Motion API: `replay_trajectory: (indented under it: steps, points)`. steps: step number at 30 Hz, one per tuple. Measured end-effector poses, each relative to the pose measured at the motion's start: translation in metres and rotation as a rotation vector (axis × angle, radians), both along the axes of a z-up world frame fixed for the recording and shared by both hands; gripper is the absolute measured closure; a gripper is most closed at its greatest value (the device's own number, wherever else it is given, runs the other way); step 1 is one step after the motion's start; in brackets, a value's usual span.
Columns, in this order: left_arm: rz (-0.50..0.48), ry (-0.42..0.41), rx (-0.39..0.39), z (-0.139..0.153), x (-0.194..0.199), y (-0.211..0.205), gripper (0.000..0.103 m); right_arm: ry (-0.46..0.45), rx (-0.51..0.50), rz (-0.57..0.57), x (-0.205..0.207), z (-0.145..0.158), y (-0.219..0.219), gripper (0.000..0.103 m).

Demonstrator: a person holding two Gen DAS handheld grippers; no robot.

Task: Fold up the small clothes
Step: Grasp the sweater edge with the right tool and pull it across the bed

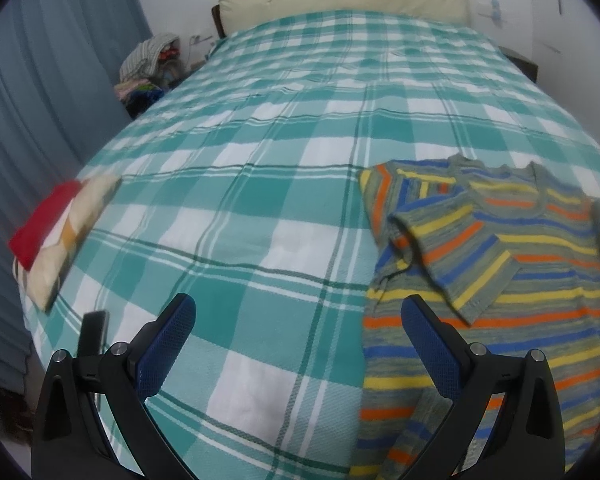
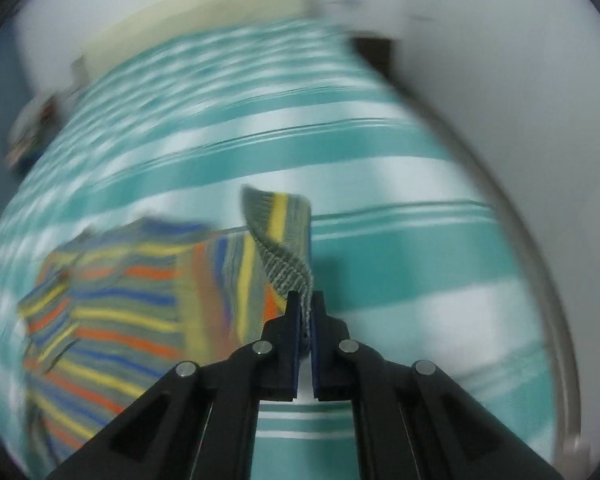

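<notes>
A small striped knit sweater (image 1: 512,264), grey-green with orange, yellow and blue bands, lies on the bed at the right of the left wrist view, its left sleeve folded across the chest. My left gripper (image 1: 298,320) is open and empty, just left of the sweater's lower edge, above the bedspread. In the right wrist view, which is blurred, my right gripper (image 2: 305,300) is shut on the sweater's right sleeve cuff (image 2: 284,236) and holds it lifted above the bed, with the sweater's body (image 2: 120,296) spread to its left.
The bed has a teal and white checked bedspread (image 1: 260,208). A folded stack of red and cream clothes (image 1: 60,232) sits at the bed's left edge. A cream pillow (image 1: 340,0) lies at the head. A clothes pile (image 1: 152,68) and a blue curtain (image 1: 40,100) are beyond the left side.
</notes>
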State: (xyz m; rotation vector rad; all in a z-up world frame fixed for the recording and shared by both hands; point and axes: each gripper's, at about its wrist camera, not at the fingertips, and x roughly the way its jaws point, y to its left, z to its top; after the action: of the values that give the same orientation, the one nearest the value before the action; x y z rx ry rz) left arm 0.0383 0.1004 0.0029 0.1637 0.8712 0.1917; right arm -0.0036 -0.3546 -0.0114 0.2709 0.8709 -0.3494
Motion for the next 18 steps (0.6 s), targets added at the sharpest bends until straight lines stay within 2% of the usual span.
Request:
replay_trajectory:
  steps: [2,4,6,7,9,12,13,15,17,18]
  points:
    - [0.005,0.008,0.003,-0.004,0.003,-0.003,0.000,-0.003,0.025,-0.055,-0.015,-0.005,-0.018,0.099]
    - [0.010,0.027,-0.014,-0.010,0.007,-0.004,0.000,0.000,0.143,-0.085,-0.026,-0.022,-0.041,0.099]
    - [0.017,0.051,-0.045,-0.016,0.010,-0.005,0.000,-0.031,0.304,-0.127,-0.032,-0.036,-0.059,0.099]
    - [0.019,0.060,-0.056,-0.018,0.010,-0.005,0.000,-0.050,0.318,-0.164,-0.035,-0.035,-0.067,0.099]
    - [0.020,0.072,-0.064,-0.022,0.010,-0.006,0.000,-0.053,0.248,-0.226,-0.045,-0.029,-0.074,0.100]
    - [0.010,0.070,-0.038,-0.023,0.007,-0.009,0.000,-0.007,0.144,-0.363,-0.067,-0.027,-0.093,0.100]
    - [0.006,0.068,-0.034,-0.022,0.006,-0.010,0.000,0.008,0.141,-0.372,-0.071,-0.030,-0.099,0.100]
    - [-0.002,0.062,-0.035,-0.020,0.006,-0.011,0.000,0.045,0.209,-0.367,-0.071,-0.048,-0.104,0.100]
    - [-0.004,0.055,-0.040,-0.017,0.005,-0.011,0.000,0.021,0.294,-0.331,-0.074,-0.056,-0.105,0.100]
    - [-0.004,0.051,-0.042,-0.016,0.005,-0.010,0.000,0.003,0.302,-0.330,-0.077,-0.052,-0.102,0.099]
